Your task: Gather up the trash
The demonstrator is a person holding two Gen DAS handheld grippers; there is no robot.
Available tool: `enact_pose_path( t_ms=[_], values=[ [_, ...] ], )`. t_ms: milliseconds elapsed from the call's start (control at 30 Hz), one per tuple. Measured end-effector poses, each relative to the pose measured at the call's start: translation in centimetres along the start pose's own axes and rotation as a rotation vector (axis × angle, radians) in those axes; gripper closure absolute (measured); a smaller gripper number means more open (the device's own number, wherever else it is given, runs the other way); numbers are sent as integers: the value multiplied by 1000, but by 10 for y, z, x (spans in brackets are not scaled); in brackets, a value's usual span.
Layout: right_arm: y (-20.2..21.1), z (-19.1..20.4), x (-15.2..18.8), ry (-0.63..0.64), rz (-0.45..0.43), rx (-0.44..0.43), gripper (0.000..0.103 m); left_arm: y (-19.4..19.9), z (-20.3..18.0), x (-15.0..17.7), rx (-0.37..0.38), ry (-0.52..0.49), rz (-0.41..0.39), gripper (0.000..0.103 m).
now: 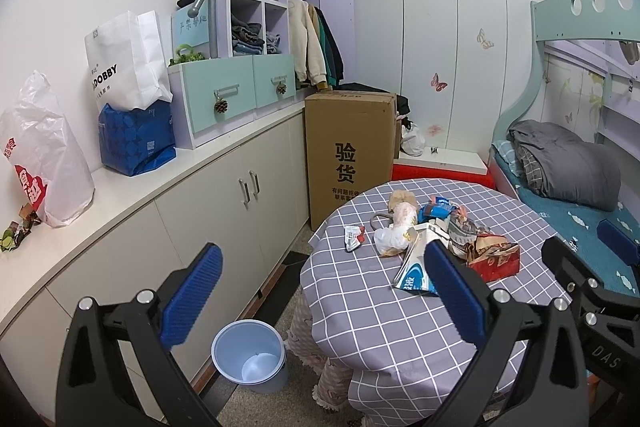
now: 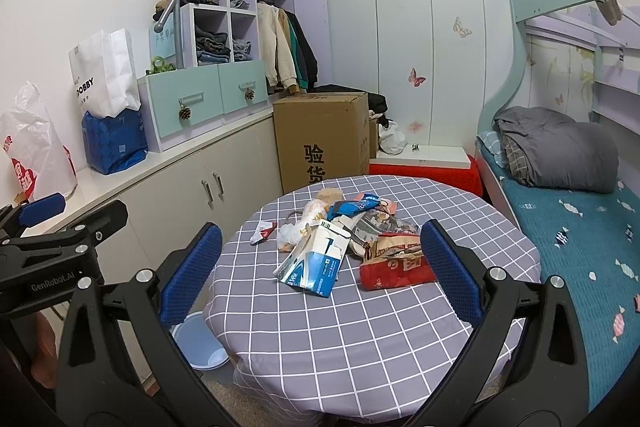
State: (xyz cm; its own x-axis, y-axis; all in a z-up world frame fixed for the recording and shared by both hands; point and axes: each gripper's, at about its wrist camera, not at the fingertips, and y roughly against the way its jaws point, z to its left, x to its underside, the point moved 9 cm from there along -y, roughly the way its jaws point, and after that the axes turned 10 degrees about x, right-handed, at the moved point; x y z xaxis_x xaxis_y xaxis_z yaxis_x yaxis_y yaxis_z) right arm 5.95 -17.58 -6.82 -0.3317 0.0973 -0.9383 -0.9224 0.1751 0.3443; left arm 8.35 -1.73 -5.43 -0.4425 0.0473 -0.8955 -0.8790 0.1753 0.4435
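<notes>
Trash heap (image 2: 344, 239) piled mid-table on the checked cloth (image 2: 360, 339): white-blue carton (image 2: 316, 263), red box (image 2: 396, 263) just beside it, small wrapper (image 1: 354, 237) lying apart. Blue bin (image 1: 250, 355) on the floor beside the table. Left gripper (image 1: 324, 301) and right gripper (image 2: 320, 273) both above the table, fingers spread wide, holding nothing.

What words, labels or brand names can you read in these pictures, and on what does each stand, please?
"验货": cardboard box.
"DOBBY": white paper bag; first letters unclear.
"GenRobot.AI": left gripper.
"DAS": right gripper.
Too blurred: red print on plastic bag, blue-white carton, red packet, small print under "验货".
</notes>
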Motion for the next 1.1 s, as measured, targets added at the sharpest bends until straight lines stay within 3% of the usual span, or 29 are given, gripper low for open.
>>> enact_pose_path(
  t_ms=[1100],
  values=[
    [-5,5,17,1,11,-5,6,-4,12,4,-6,2,25,4]
  ],
)
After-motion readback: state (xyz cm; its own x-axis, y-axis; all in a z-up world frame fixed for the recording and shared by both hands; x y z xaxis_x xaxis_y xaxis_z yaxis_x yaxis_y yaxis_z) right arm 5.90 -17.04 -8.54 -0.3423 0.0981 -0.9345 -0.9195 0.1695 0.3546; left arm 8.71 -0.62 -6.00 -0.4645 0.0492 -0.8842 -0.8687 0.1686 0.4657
